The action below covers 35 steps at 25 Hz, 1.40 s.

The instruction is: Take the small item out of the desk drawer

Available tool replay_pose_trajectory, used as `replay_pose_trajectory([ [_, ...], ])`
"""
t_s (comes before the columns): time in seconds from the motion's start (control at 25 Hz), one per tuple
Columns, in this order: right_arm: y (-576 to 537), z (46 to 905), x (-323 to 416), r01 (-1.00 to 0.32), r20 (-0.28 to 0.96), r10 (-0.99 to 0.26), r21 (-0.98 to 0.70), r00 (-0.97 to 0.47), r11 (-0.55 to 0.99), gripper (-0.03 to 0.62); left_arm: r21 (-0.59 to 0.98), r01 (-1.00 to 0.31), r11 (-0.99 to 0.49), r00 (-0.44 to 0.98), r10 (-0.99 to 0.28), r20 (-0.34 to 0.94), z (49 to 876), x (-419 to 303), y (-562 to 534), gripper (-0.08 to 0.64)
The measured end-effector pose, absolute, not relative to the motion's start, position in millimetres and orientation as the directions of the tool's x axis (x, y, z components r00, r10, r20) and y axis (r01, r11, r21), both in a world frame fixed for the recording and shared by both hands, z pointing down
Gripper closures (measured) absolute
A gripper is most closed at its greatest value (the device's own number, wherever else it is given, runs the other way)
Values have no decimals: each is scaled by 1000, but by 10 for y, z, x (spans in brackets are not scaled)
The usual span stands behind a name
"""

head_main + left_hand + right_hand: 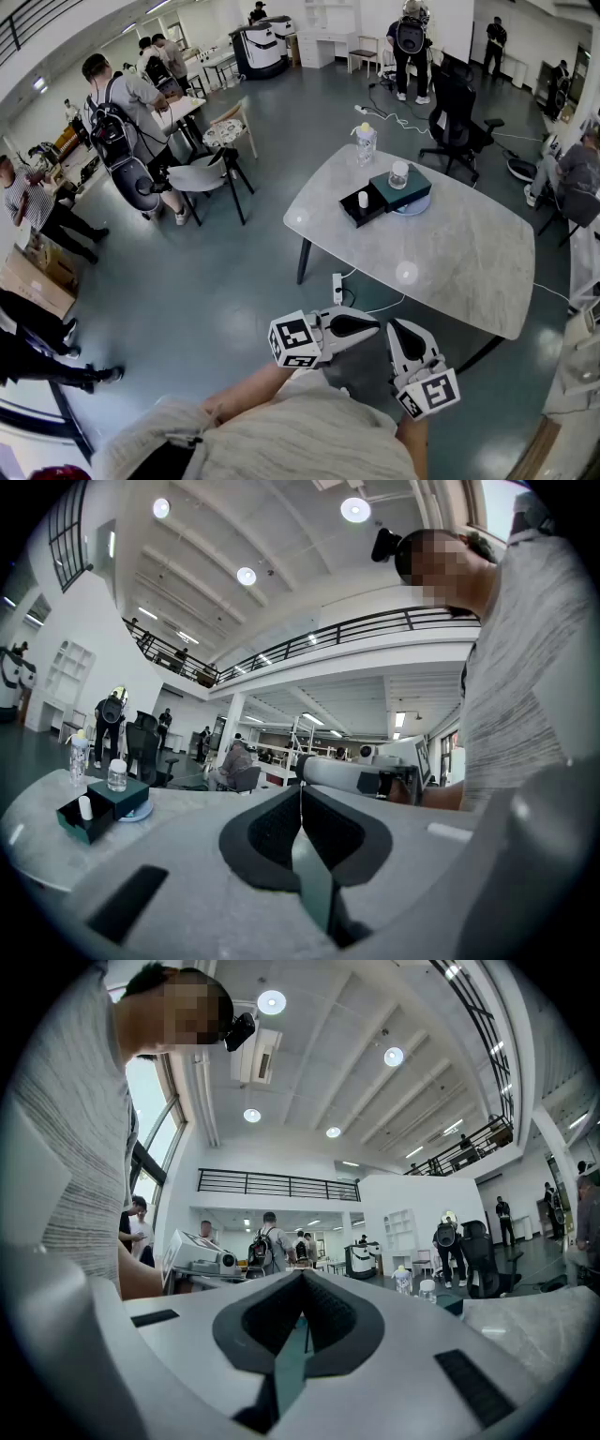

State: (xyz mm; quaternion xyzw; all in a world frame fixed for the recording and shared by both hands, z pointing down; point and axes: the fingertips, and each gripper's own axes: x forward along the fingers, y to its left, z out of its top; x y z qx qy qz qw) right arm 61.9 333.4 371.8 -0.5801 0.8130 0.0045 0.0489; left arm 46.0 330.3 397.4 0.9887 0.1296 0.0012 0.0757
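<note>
Over by the tabletop (pixel 469 267), the dark drawer box (pixel 405 190) has its drawer (pixel 352 214) pulled open, and the small white item (pixel 363 199) stands upright inside. A capped jar (pixel 398 173) sits on top of the box, a bottle (pixel 366 143) is just behind it, and a black office chair (pixel 457 117) is beyond. Well short of the box, near the person's chest, the left hand-held gripper (pixel 371 327) and the right hand-held gripper (pixel 401 330) each have their jaws pressed together, with nothing between them.
</note>
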Motion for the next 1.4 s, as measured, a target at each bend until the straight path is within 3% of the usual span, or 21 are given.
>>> replay_pose_trajectory([
  [1.4, 2808, 3740, 631, -912, -106, -917, -111, -384, 395, 581, 203, 224, -953, 974, 222, -33, 4084, 470, 2757, 545],
])
